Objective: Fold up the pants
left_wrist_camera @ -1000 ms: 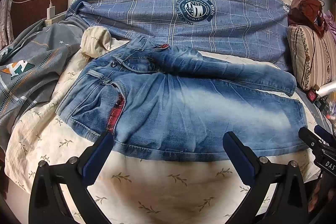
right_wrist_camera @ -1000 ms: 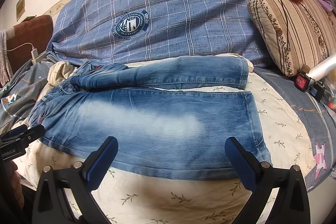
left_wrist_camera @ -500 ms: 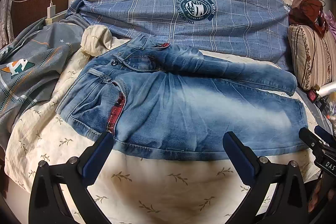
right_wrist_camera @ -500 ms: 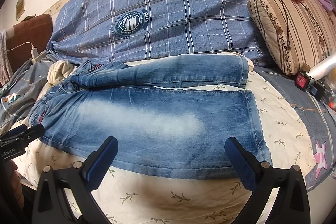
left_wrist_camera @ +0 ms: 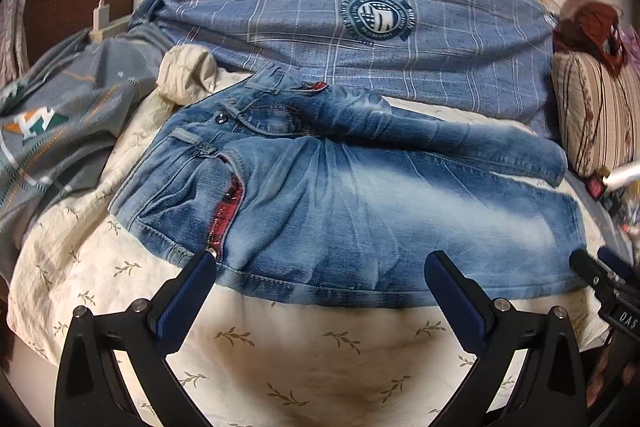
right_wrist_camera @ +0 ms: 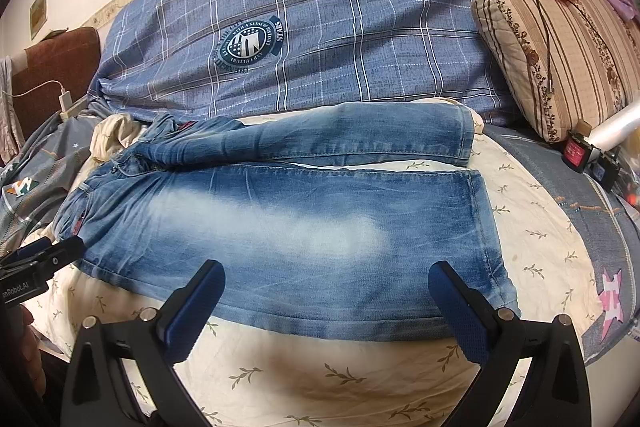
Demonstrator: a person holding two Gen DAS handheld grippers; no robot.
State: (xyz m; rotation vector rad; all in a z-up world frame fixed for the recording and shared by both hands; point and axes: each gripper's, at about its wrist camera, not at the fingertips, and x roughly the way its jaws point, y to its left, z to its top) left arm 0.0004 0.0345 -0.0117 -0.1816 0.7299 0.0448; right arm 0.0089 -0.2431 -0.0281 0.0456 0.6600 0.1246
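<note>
Faded blue jeans (left_wrist_camera: 360, 203) lie flat on a cream leaf-print sheet (left_wrist_camera: 304, 359), waist to the left, legs to the right; they also show in the right wrist view (right_wrist_camera: 304, 227). The far leg lies apart from the near leg. My left gripper (left_wrist_camera: 320, 267) is open and empty at the near edge by the waist and hip. My right gripper (right_wrist_camera: 326, 277) is open and empty at the near edge of the near leg, close to the hem. The left gripper's tip (right_wrist_camera: 52, 255) shows at the left of the right wrist view.
A blue plaid duvet (right_wrist_camera: 320, 39) is piled behind the jeans. A striped floral pillow (right_wrist_camera: 560, 59) lies at the back right with a brown bag on it. A grey blanket (left_wrist_camera: 60, 131) lies left. Small items and a white tube (right_wrist_camera: 612, 131) sit at the right edge.
Both grippers have edged slightly forward toward the jeans. The jeans have not moved.
</note>
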